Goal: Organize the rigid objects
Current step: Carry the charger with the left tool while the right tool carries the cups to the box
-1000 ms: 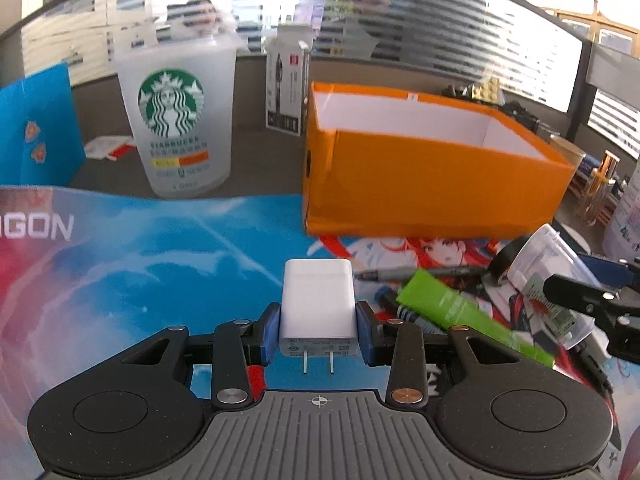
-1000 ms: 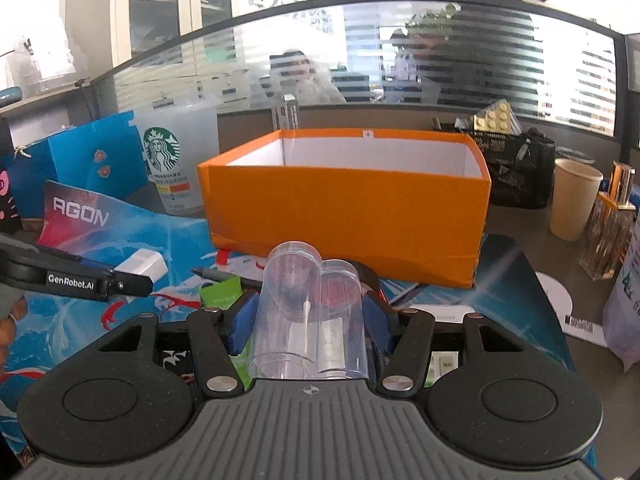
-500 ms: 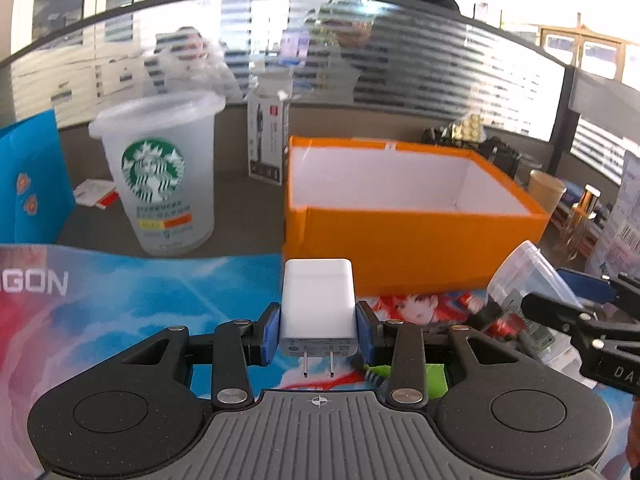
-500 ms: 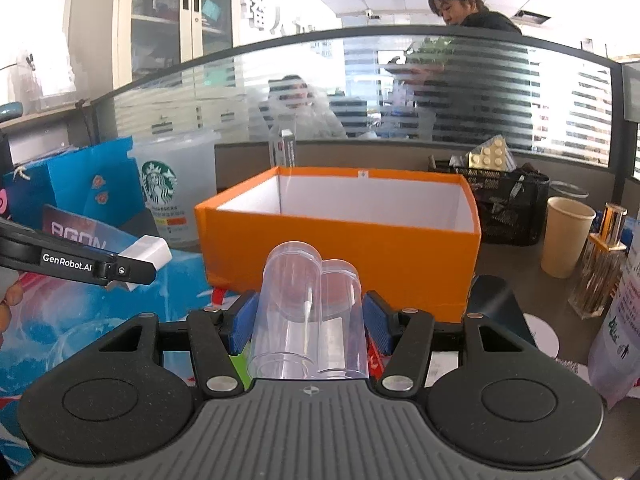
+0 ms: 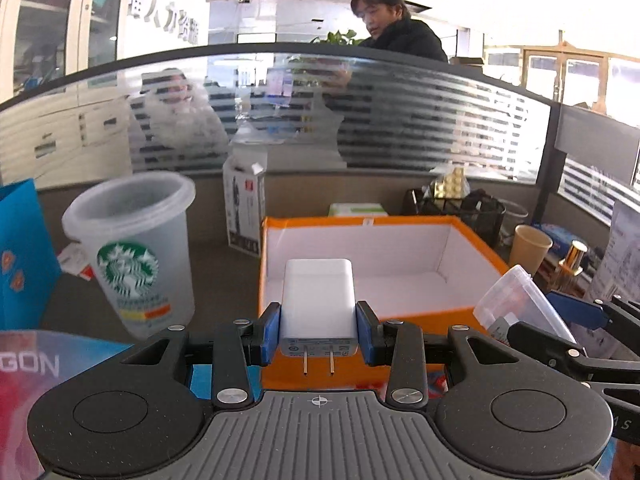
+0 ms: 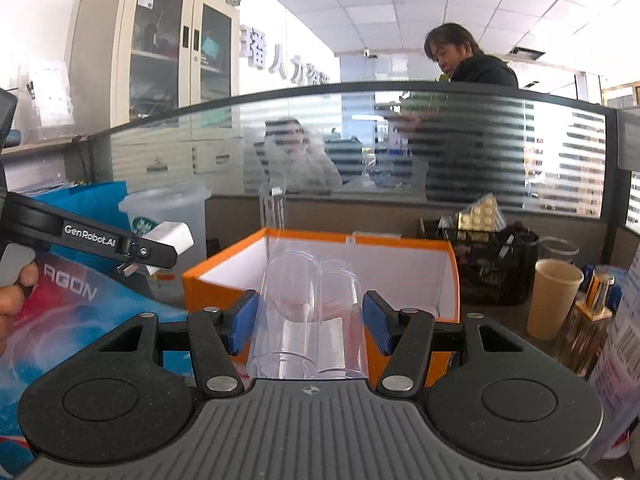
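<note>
Both loads have come up off the desk since a second ago: the cluttered mat with its pens and green tube has dropped out of sight, and the open orange box now lies ahead and lower, its white floor showing and apparently bare. That suggests the carry is nearly over and the drop is the step in hand. The left tongs are clamped on the white charger, blue pads flat against its two sides, prongs pointing back toward the camera; it sits lined up with the box's near-left part, though whether it is already past the near wall cannot be told. The right tongs are clamped on the clear plastic container, which stands between the pads and hangs over or just short of the near wall of the orange box. In the left view the right tool and its container enter from the right edge, near the box's right corner, so the two tools are close and should release in turn rather than cross. Room is tightest on the left, where the Starbucks cup stands just beside the box; a paper cup stands well apart on the right, with black-basket clutter behind. Above the box the way is open.
</note>
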A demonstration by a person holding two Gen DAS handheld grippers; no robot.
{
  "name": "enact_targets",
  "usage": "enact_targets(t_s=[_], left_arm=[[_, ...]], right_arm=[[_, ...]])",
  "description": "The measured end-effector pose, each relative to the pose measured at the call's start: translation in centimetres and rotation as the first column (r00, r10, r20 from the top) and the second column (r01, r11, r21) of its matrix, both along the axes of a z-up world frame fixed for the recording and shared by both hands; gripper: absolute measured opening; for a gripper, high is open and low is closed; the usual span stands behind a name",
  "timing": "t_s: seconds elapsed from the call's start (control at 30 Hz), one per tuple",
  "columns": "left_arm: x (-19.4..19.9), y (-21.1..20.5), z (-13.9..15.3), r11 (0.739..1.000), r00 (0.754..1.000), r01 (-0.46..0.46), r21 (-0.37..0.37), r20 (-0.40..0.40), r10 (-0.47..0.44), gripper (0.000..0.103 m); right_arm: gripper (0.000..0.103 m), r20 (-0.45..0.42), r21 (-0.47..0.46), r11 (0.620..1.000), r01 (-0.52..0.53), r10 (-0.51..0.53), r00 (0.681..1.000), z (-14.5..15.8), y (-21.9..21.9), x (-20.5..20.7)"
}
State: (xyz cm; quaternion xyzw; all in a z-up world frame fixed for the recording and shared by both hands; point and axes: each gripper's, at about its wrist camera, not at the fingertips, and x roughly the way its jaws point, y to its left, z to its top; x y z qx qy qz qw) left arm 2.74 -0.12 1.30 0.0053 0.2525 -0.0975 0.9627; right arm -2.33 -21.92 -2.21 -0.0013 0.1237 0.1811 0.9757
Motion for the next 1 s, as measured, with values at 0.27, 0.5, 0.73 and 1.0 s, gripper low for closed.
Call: enact_targets(t_s=[0.27,0.5,0.73,1.0], left_arm=[[2.8,-1.6,1.6,1.0,1.0,0.016,0.002,0.022,-0.016,0.036],[5.9,-2.7,2.4,0.999,0.999,0.032,0.003,0.026,-0.032,0.036],[9.8,-3.1,0.7,1.0,0.999,0.023,0.005,-0.031,-0.023,0.036],[14.4,-2.8,-4.1,1.0,0.983,-0.013,0.008,-0.182,0.014,0.036]], right_arm=[[0.054,0.033,0.01,1.0,0.008,-0.008,0.999,1.8,-0.4,3.3],[0.054,0.041,0.005,1.0,0.015,-0.015,0.999,2.9,-0.3,6.5],[0.054,-0.003,-0.004,1.0,0.008,-0.008,1.0,2.9,0.1,10.6],[0.054,-0.138,-0.065,0.998,-0.005,-0.004,0.99,-0.3,1.3,15.3]])
